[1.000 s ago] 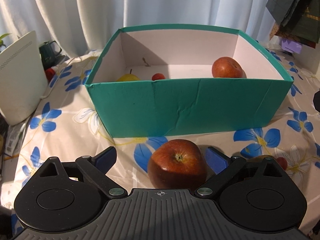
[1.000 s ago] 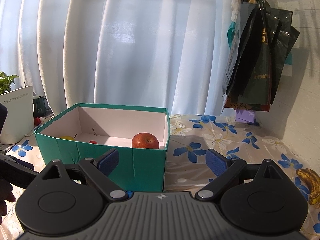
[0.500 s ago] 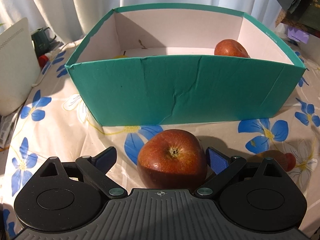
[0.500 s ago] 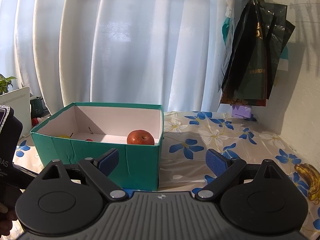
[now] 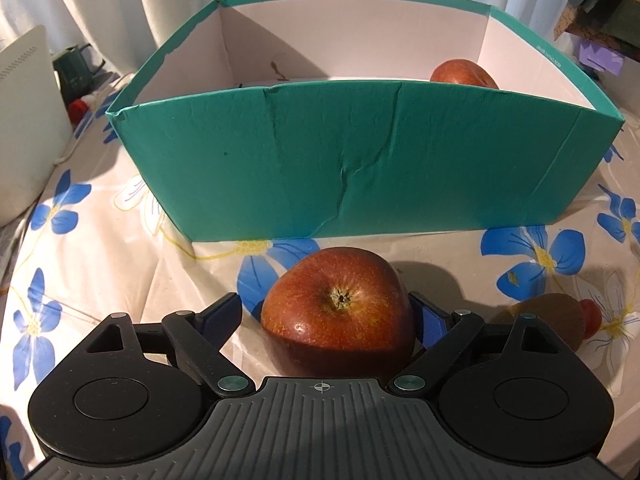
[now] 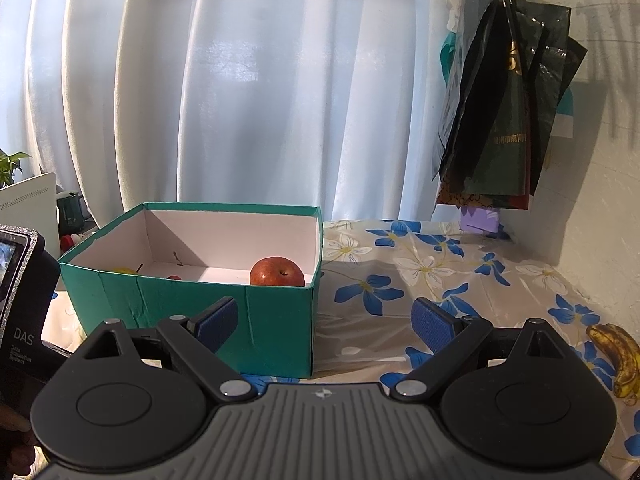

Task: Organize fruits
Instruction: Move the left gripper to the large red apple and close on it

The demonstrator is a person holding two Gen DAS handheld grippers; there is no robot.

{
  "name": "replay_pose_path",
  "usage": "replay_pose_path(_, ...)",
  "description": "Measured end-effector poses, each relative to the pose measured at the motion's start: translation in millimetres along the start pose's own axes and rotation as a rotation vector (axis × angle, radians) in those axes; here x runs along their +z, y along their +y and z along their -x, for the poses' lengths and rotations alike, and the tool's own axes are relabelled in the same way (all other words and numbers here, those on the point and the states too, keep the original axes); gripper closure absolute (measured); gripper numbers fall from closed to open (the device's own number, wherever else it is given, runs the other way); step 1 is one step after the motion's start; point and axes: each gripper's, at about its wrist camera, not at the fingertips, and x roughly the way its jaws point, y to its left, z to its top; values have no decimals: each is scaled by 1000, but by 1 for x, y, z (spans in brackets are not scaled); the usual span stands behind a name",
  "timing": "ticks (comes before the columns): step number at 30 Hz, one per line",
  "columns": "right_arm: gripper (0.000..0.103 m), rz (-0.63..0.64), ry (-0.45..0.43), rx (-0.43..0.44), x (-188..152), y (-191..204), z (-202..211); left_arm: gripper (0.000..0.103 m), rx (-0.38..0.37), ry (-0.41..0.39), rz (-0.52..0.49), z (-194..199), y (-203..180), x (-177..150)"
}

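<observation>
Left hand-held gripper [image 5: 326, 314]: we see it spread wide around the red apple [image 5: 338, 312]; the right blue pad touches the apple's side or nearly so, the left pad [image 5: 222, 316] stands clear, so the fruit is not clamped.
Red apple: it rests on the flowered bench cloth [image 5: 100, 264], just in front of the teal box [image 5: 352, 164].
Right hand-held gripper [image 6: 325, 320]: we see it spread apart and holding nothing, hovering above the bench with the box's near right corner between its pads.
Only in the left view: a kiwi [image 5: 560, 316] with a small red fruit [image 5: 591, 312] touching it, right of the gripper.
Only in the right view: a spotted banana [image 6: 618, 354] near the bench's right edge, and inside the box a yellow fruit [image 6: 124, 270] and a small red fruit [image 6: 174, 277] at the left.
Both views: a second apple [image 6: 277, 272] in the box's right part.
Open room: bare cloth between the box and the banana; the wall [image 6: 592, 184] bounds the right edge, and a white device [image 5: 24, 120] stands at the left.
</observation>
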Motion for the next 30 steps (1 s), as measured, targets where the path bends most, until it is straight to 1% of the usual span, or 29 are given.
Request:
replay_pose_path(7, 9, 1, -1, -1, 0, 0, 0, 12, 5, -1, 3, -2, -3, 2)
replay_pose_path(13, 9, 0, -1, -3, 1, 0, 1, 12, 32, 0, 4, -6, -3, 2)
replay_pose_path(18, 9, 2, -1, -2, 1, 0, 1, 5, 58, -5, 12, -11, -4, 2)
replay_pose_path(26, 9, 7, -1, 3, 2, 1, 1, 2, 50, -5, 37, -13, 4, 0)
replay_pose_path(30, 9, 10, 0, 6, 2, 2, 1, 2, 53, -14, 28, -14, 7, -1)
